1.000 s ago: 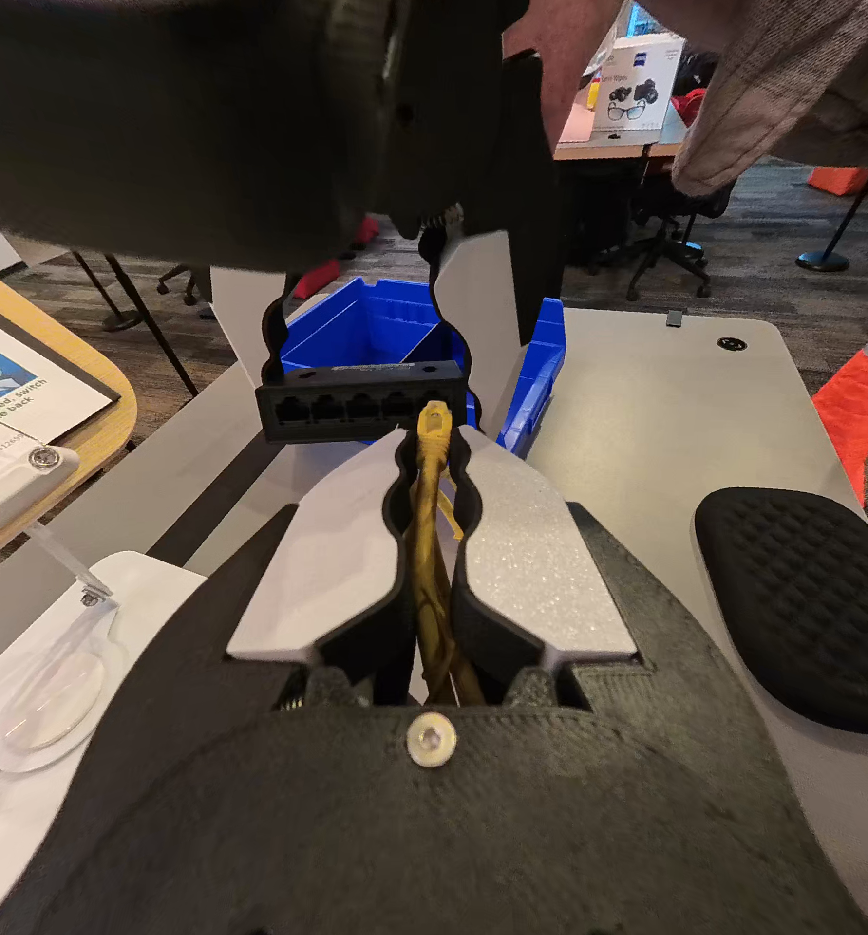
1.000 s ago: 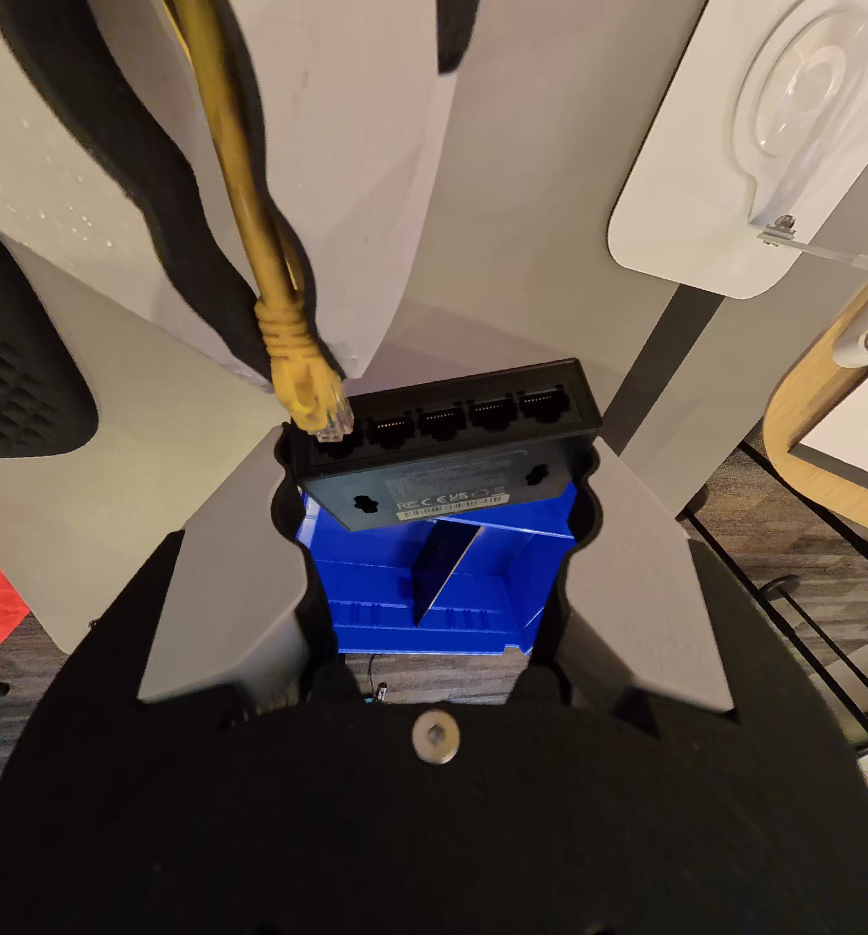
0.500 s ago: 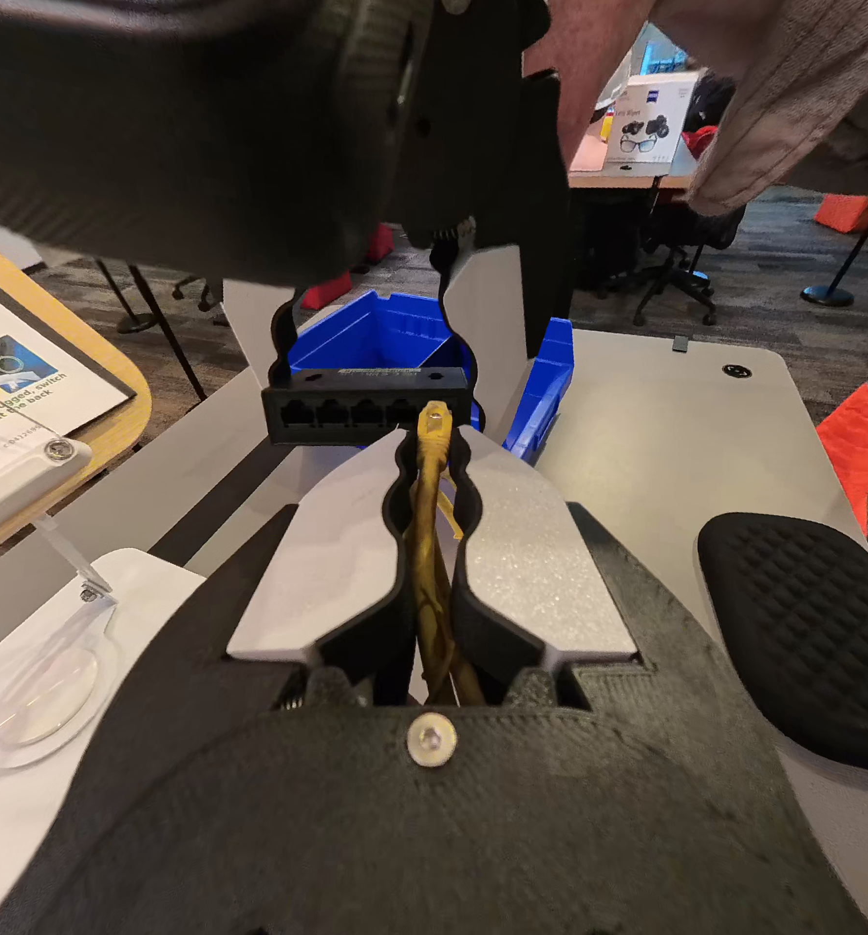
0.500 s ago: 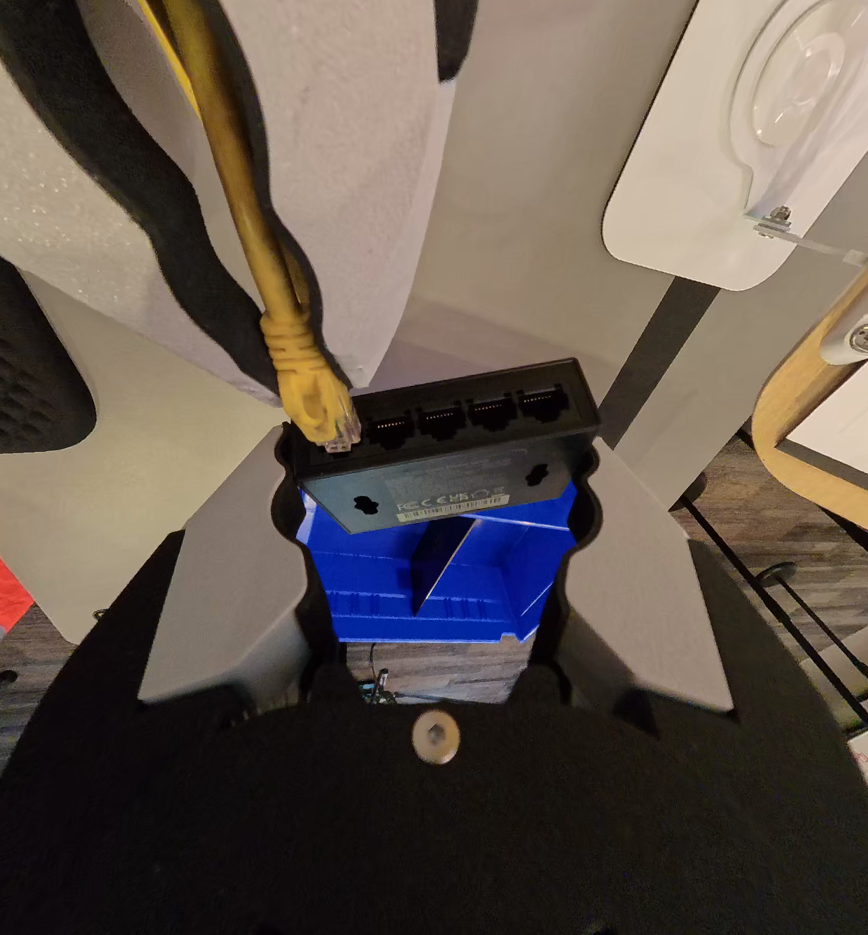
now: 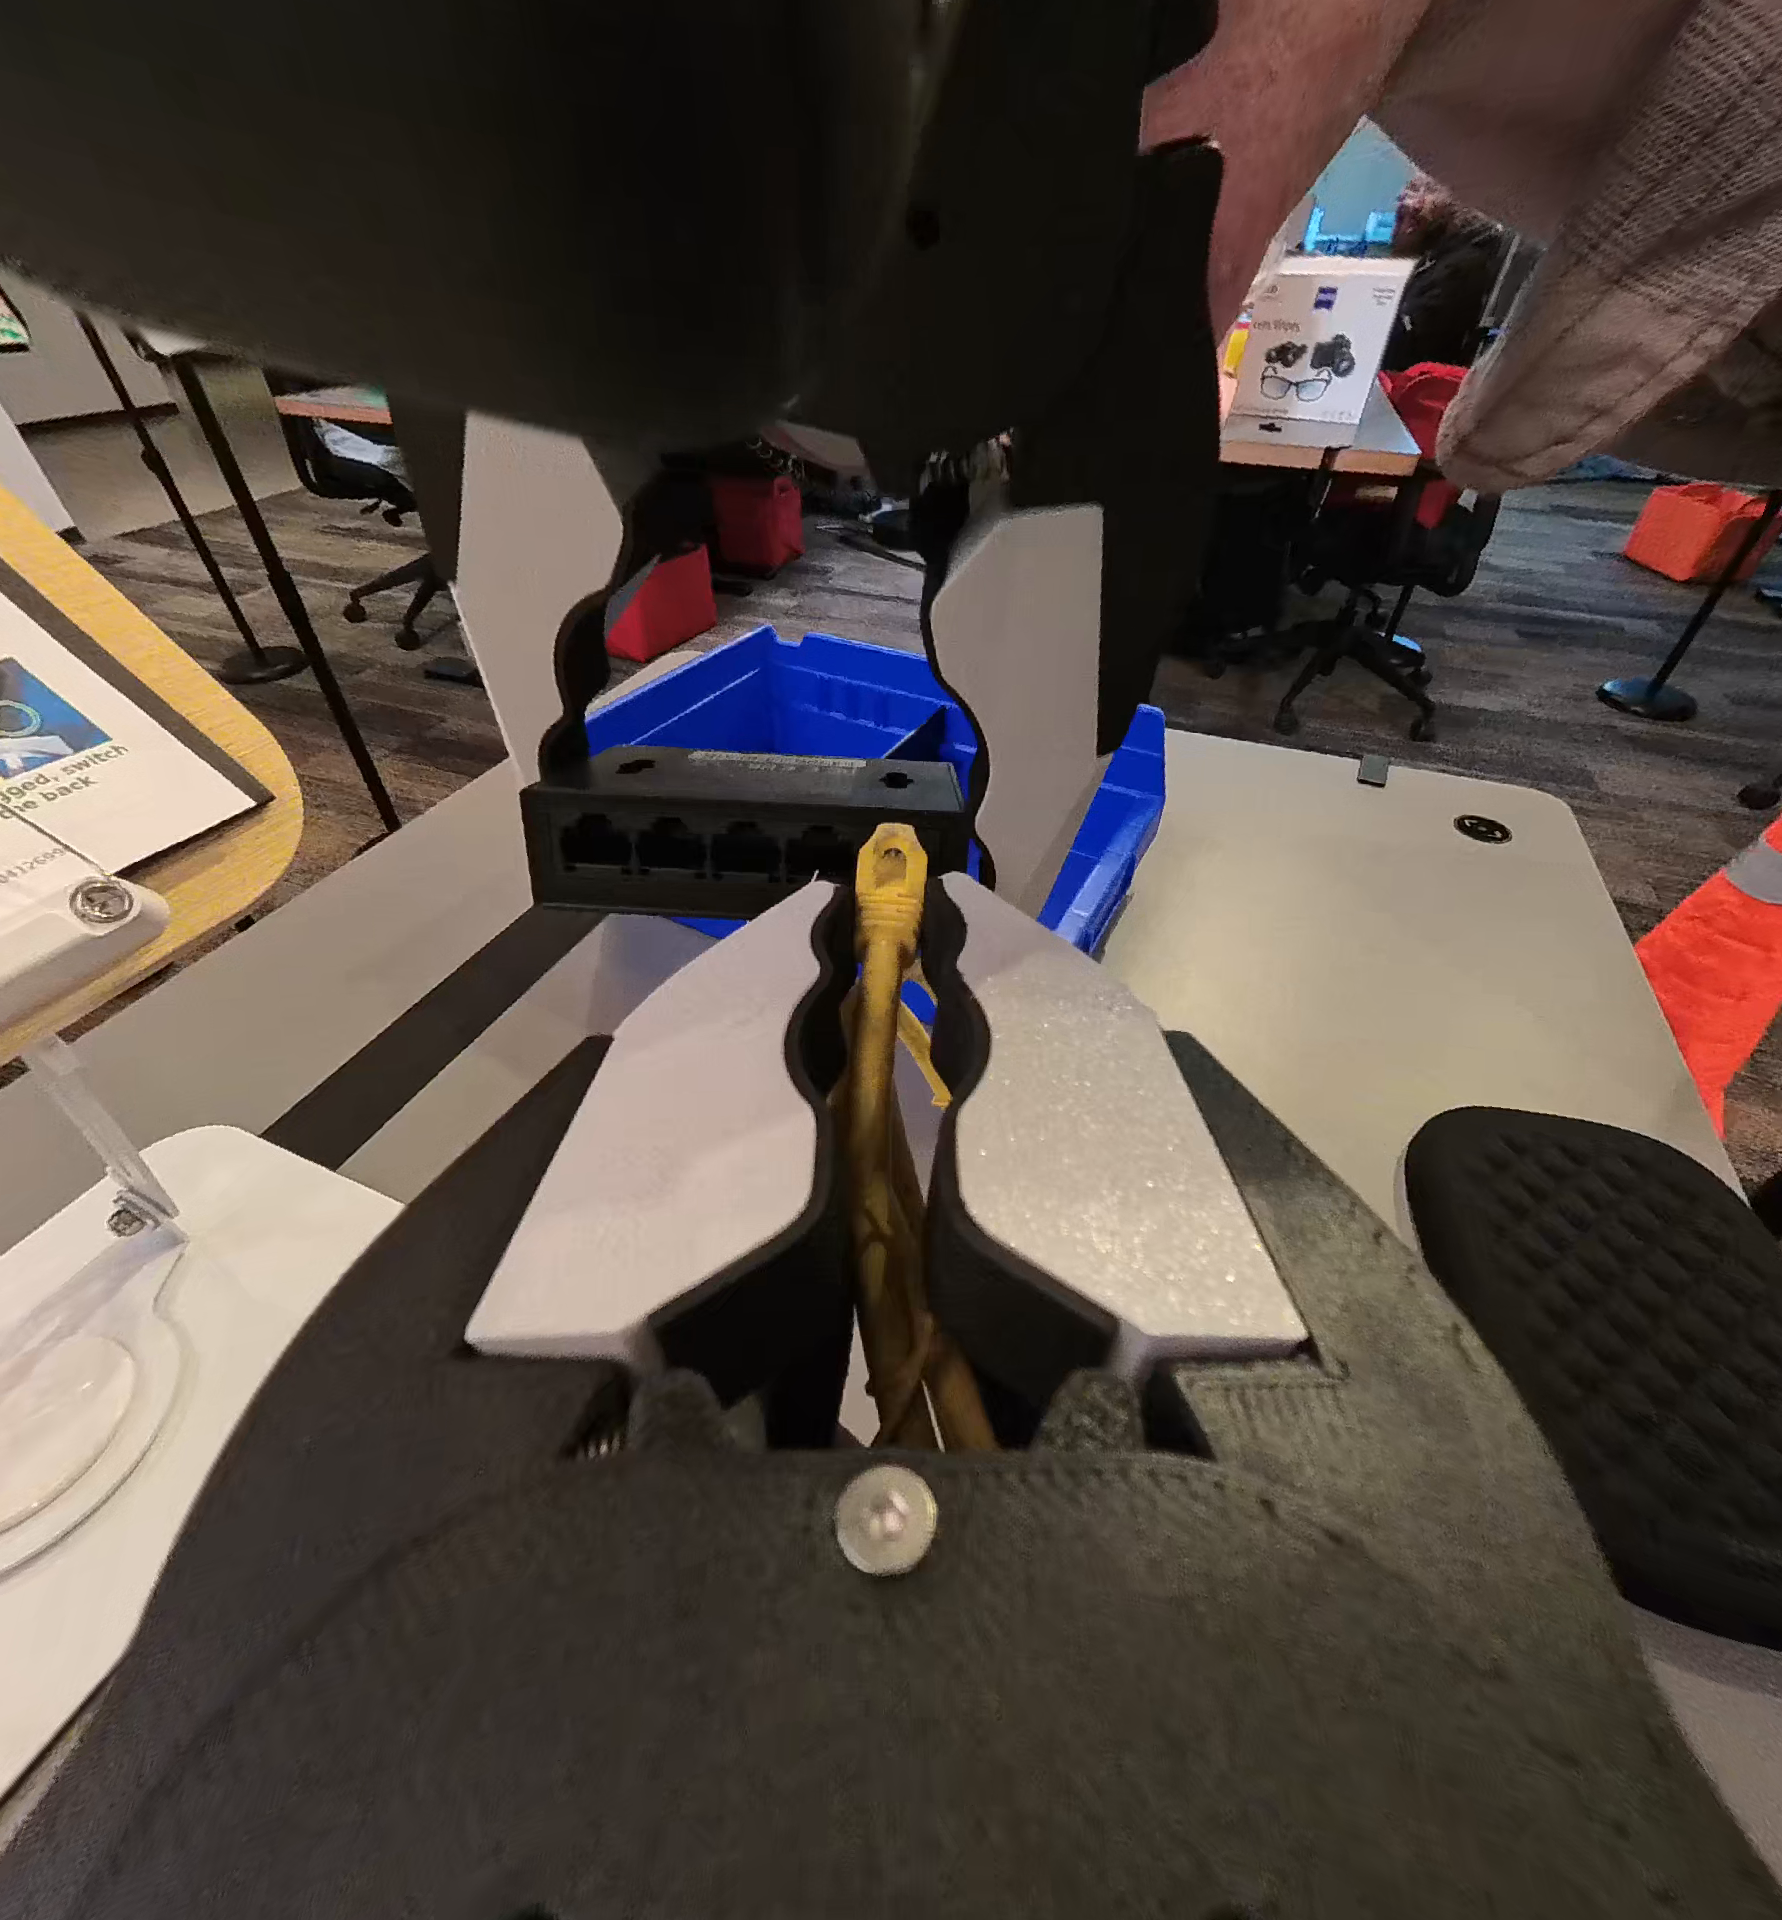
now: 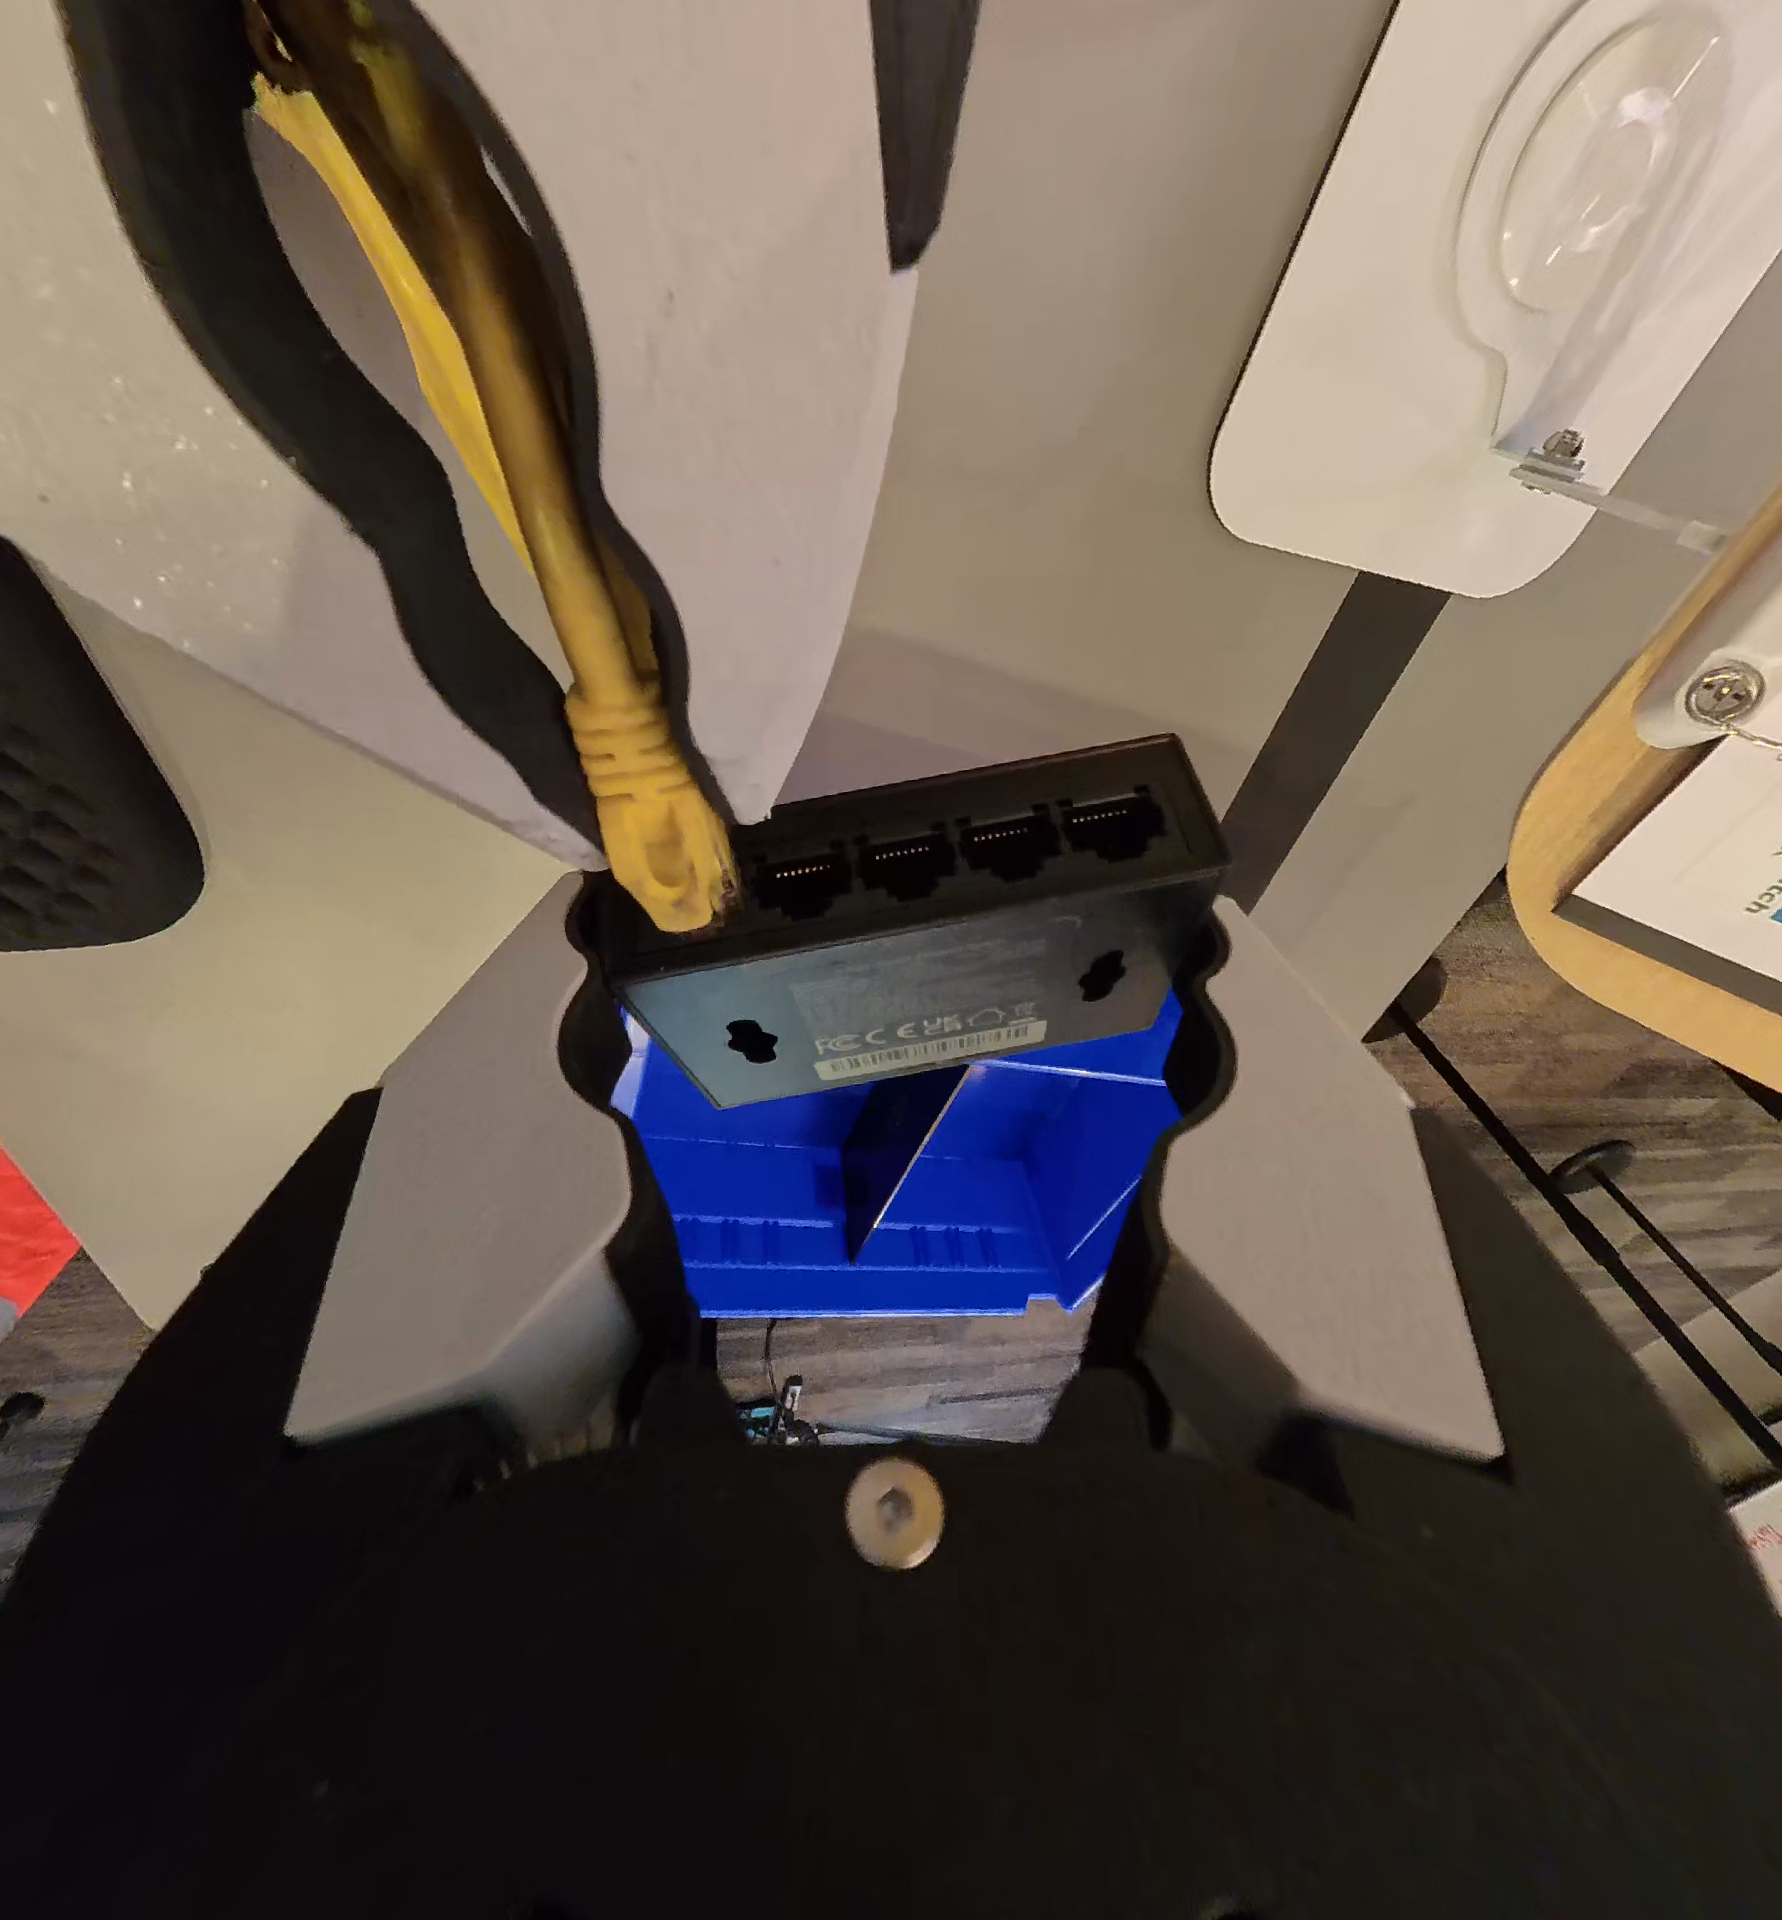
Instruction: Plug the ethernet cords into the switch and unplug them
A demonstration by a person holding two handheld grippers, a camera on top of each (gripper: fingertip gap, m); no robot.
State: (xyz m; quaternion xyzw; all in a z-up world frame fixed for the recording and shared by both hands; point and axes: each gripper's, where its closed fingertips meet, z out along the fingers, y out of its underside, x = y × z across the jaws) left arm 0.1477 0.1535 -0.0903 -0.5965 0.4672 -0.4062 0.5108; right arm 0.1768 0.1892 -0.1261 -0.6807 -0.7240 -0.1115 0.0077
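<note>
My left gripper (image 5: 885, 902) is shut on a yellow ethernet cord (image 5: 882, 1049); its plug (image 5: 892, 857) sits at the rightmost port of the black switch (image 5: 700, 826). My right gripper (image 6: 892, 935) is shut on the switch (image 6: 928, 977) by its two ends and holds it in the air with the ports facing the left gripper. In the right wrist view the yellow plug (image 6: 663, 852) is pushed into the end port; the other ports (image 6: 1006, 842) are empty. The left gripper's fingers (image 6: 762, 416) reach in from above there.
A blue bin (image 5: 814, 696) stands on the grey table (image 5: 1334, 966) behind and under the switch. A black padded chair arm (image 5: 1635, 1351) is at the right. A white stand base (image 5: 66, 1351) and a wooden-edged sign board (image 5: 87, 727) are at the left. A person's sleeve (image 5: 1645, 260) is above. The tips of one gripper are about 6 cm away from the tips of the other.
The yellow plug has gone from just in front of the end port into it. The two grippers have come closer together.
</note>
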